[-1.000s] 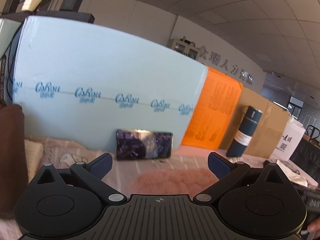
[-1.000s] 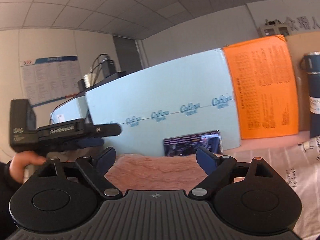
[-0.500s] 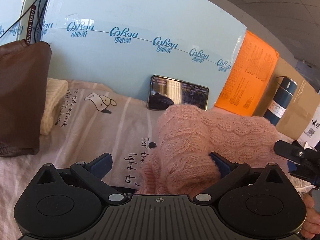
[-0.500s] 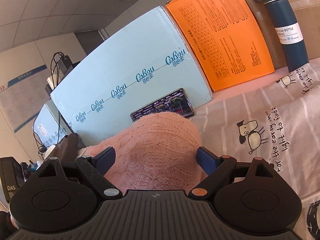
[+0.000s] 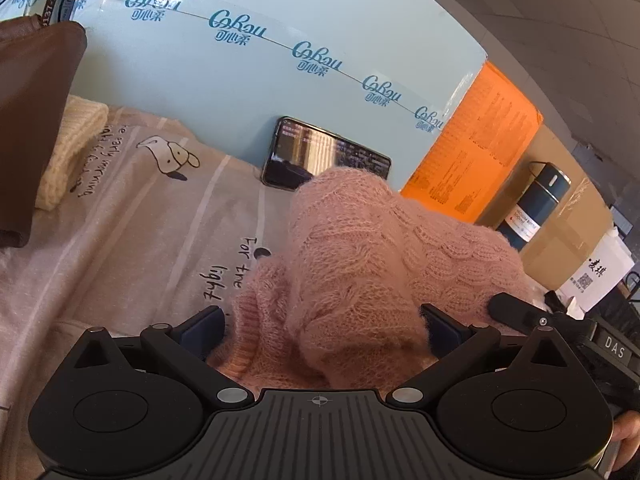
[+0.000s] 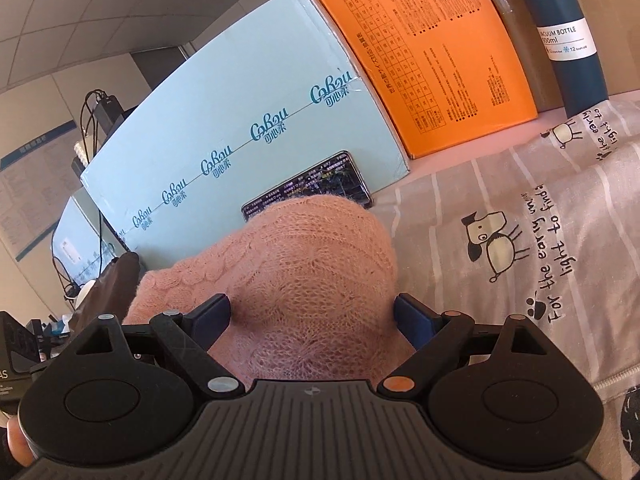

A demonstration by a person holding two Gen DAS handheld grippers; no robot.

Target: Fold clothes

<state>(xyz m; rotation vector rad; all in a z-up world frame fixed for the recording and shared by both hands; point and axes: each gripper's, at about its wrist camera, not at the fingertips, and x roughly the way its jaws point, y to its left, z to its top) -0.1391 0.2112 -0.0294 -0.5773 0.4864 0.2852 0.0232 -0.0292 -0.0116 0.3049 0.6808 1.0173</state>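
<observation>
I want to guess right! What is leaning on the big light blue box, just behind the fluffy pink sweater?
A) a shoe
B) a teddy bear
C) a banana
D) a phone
D: a phone with a lit screen is propped against the light blue box, right behind the pink sweater; the right wrist view shows the same.

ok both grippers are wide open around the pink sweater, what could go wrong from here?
1. The pink sweater is a bunched, fuzzy mound; the left gripper and right gripper may pinch several layers instead of one edge, or snag the knit.
2. The phone leans on the blue box right behind the sweater; dragging the fabric could topple it.
3. A low grasp might catch the printed sheet underneath.
</observation>
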